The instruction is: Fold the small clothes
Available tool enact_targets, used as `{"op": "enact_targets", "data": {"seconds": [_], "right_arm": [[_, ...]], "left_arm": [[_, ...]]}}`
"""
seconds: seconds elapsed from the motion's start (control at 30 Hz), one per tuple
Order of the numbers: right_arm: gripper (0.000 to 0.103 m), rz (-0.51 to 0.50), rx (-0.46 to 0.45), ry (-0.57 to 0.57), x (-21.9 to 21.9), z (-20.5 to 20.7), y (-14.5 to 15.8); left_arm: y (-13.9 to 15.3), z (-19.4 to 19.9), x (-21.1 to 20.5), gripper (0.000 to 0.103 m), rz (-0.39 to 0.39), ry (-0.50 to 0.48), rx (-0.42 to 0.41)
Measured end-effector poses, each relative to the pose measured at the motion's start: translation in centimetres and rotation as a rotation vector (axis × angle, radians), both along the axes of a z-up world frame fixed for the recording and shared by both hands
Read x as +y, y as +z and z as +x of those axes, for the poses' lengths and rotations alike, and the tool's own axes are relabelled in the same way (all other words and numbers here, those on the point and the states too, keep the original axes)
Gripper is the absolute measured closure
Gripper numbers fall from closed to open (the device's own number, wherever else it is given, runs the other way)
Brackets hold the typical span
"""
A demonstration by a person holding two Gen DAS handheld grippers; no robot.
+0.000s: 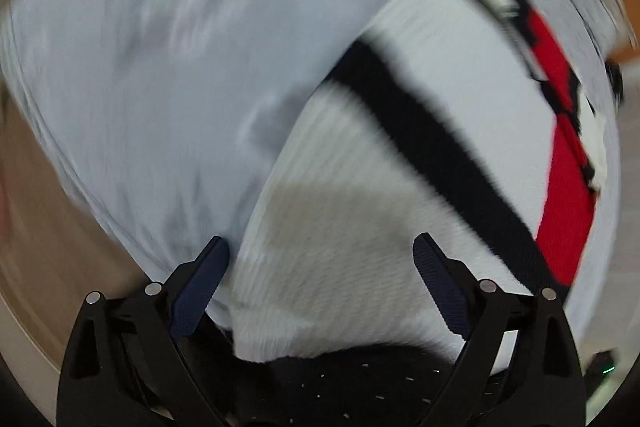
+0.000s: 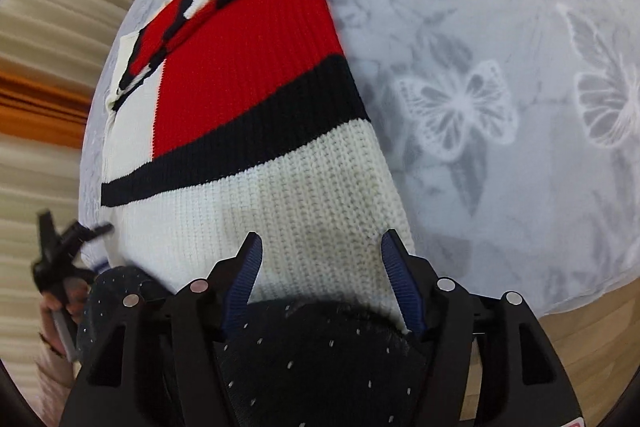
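On the table point(image 2: 500, 27), spread with a pale butterfly-print cloth point(image 2: 460, 107), a knitted sweater point(image 2: 248, 75) in red, black and white lies flat, running from 6 toward 11 o'clock in the right wrist view. The right tool point(image 2: 320, 247) hangs spread over its white hem, pinching nothing. The left tool point(image 1: 320, 251) is likewise spread wide above the white knit.

Knitted sweater point(image 2: 256, 131) flat on butterfly-patterned cloth point(image 2: 480, 67), right hand-held gripper point(image 2: 320, 259) spread above white hem.
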State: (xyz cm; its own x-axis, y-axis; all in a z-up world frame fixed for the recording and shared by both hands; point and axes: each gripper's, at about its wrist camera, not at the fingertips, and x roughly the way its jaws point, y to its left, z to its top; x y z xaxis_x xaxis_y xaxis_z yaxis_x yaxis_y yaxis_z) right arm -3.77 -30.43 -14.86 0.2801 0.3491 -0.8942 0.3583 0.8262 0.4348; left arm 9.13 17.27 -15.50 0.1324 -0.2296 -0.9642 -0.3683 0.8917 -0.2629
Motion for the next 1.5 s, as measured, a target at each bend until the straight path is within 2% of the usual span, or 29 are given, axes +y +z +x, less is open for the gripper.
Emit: {"op": "enact_targets", "data": {"seconds": [0.03,0.1,0.13,0.17,0.2,0.23,0.27,0.4,0.43,0.5,0.53,0.6,0.63,0.67,0.73,0.77,0.8,0.87,0.9,0.93,0.97,1.0,1.03,1.1,1.17,1.23,1.33,1.43,1.5], "right_arm": [[0.038,0.022,0.007,-0.003,-0.1,0.3,-0.2],[0.037,0.045,0.023,-0.003,-0.1,0.9,-0.4],[0.041,0.044,0.028,0.008,0.1,1.1,-0.4],[0.082,0.040,0.032,0.035,0.5,1.3,-0.3],[0.099,0.033,0.050,0.056,0.9,1.4,-0.5],[0.099,0.010,0.050,0.065,1.3,1.5,-0.4],[0.100,-0.020,0.024,0.077,1.6,1.6,0.3],[0.103,-0.051,-0.136,0.045,1.4,2.0,5.1],[0.103,-0.033,-0.232,0.007,0.7,1.9,7.5],[0.103,0.001,-0.351,-0.060,-1.1,1.9,11.7],[0.103,0.003,-0.369,-0.054,-1.5,2.1,12.8],[0.102,0.006,-0.334,0.034,-1.6,3.1,13.8],[0.102,-0.027,-0.277,0.079,-1.3,3.4,13.2],[0.095,-0.092,-0.230,0.098,-1.0,3.4,12.4],[0.077,-0.155,-0.105,0.142,0.0,2.9,8.6],[0.062,-0.150,-0.070,0.136,-0.1,2.3,7.1],[0.056,-0.136,-0.031,0.125,0.1,2.0,5.4],[0.056,-0.089,0.076,0.123,0.8,1.4,1.1],[0.055,-0.077,0.104,0.123,1.1,1.3,0.0],[0.055,-0.097,0.087,0.127,1.6,1.0,-0.6],[0.071,-0.127,0.051,0.141,2.2,1.0,-0.4],[0.099,-0.102,0.042,0.146,2.3,1.1,-0.3],[0.099,-0.043,0.025,0.113,2.1,1.2,0.3],[0.099,-0.051,-0.067,0.090,1.7,1.4,3.1],[0.099,0.000,-0.190,0.032,0.4,1.3,7.3],[0.099,0.014,-0.259,0.007,-0.8,1.1,10.4],[0.099,-0.047,-0.252,0.017,-2.0,0.6,11.7],[0.099,-0.075,-0.181,0.041,-1.3,-0.8,9.8],[0.099,-0.080,-0.153,0.045,-0.9,-2.0,8.9]], "left_arm": [[0.2,0.0,0.1,0.009,-0.004,-0.001,-0.024],[0.4,0.3,-0.5,0.010,0.017,-0.035,-0.014],[0.4,0.5,-1.0,0.018,0.046,-0.069,-0.005],[0.6,0.6,-1.3,0.027,0.069,-0.084,-0.008],[1.1,0.7,-1.4,0.055,0.063,-0.095,-0.033],[1.4,0.9,-1.4,0.091,0.013,-0.106,-0.053],[1.9,1.1,-1.3,0.091,-0.078,-0.104,-0.061],[6.9,1.7,-0.9,0.093,-0.169,-0.094,-0.166],[8.0,1.5,-0.8,0.093,-0.201,-0.088,-0.192],[11.7,1.2,-0.6,0.093,-0.277,-0.073,-0.282],[12.7,1.1,-0.7,0.093,-0.310,-0.075,-0.296],[13.6,1.0,-1.3,0.092,-0.342,-0.099,-0.295],[13.6,1.2,-2.0,0.092,-0.323,-0.137,-0.290],[13.3,1.5,-2.6,0.092,-0.283,-0.161,-0.283],[11.9,1.5,-2.7,0.092,-0.244,-0.163,-0.253],[10.9,1.0,-2.5,0.092,-0.256,-0.147,-0.238],[10.6,1.0,-2.4,0.092,-0.263,-0.135,-0.229],[10.0,0.9,-2.2,0.092,-0.258,-0.136,-0.225],[10.0,0.9,-2.3,0.092,-0.257,-0.142,-0.225],[10.1,0.9,-2.1,0.092,-0.259,-0.143,-0.222],[10.3,0.9,-2.0,0.092,-0.263,-0.144,-0.221],[10.3,0.6,-1.8,0.092,-0.263,-0.146,-0.222],[10.7,0.7,-1.8,0.092,-0.262,-0.146,-0.230],[11.9,-0.2,-1.2,0.092,-0.270,-0.139,-0.258],[13.7,-0.8,-0.5,0.092,-0.283,-0.124,-0.307],[14.7,-1.0,0.3,0.092,-0.291,-0.111,-0.329],[14.5,-1.5,1.1,0.091,-0.292,-0.111,-0.308],[12.3,-2.2,1.2,0.091,-0.281,-0.110,-0.238],[10.9,-3.1,1.6,0.099,-0.275,-0.103,-0.201]]}}
